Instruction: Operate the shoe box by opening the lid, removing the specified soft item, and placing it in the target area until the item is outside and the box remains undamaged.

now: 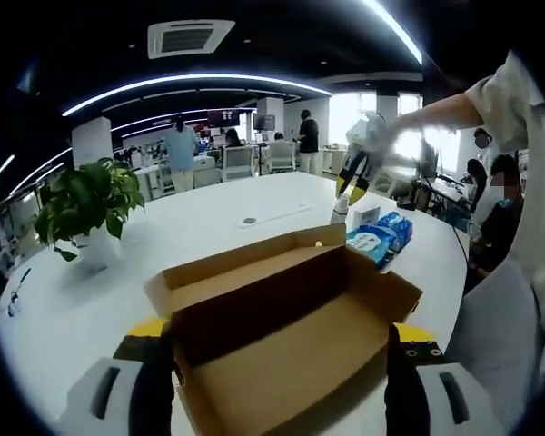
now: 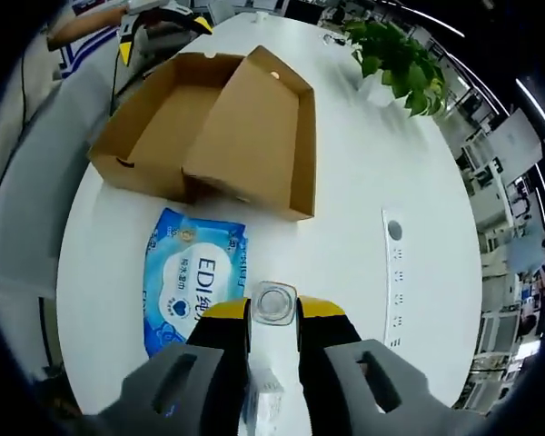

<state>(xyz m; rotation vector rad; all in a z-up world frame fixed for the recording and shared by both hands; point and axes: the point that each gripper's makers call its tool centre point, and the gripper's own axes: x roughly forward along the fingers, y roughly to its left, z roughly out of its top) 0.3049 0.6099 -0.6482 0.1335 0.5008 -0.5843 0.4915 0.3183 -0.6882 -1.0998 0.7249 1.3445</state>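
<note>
The brown cardboard shoe box (image 1: 291, 363) lies open and empty on the white table, its lid (image 1: 245, 268) folded back on the far side. My left gripper (image 1: 277, 334) is open wide, one jaw on each side of the box's near end. A blue pack of wet wipes (image 2: 193, 277) lies flat on the table outside the box (image 2: 154, 127), also seen as the wipes pack (image 1: 378, 238). My right gripper (image 2: 272, 313) hovers beside the pack with a narrow gap, right over a small clear bottle (image 2: 274, 302). The right gripper (image 1: 352, 177) hangs from the person's outstretched arm.
A small white carton (image 1: 363, 216) stands by the wipes. A potted plant (image 1: 86, 200) sits at the table's left, and a socket strip (image 1: 272, 216) is set into the tabletop. The table edge (image 2: 73, 272) runs close to the wipes. People stand among desks behind.
</note>
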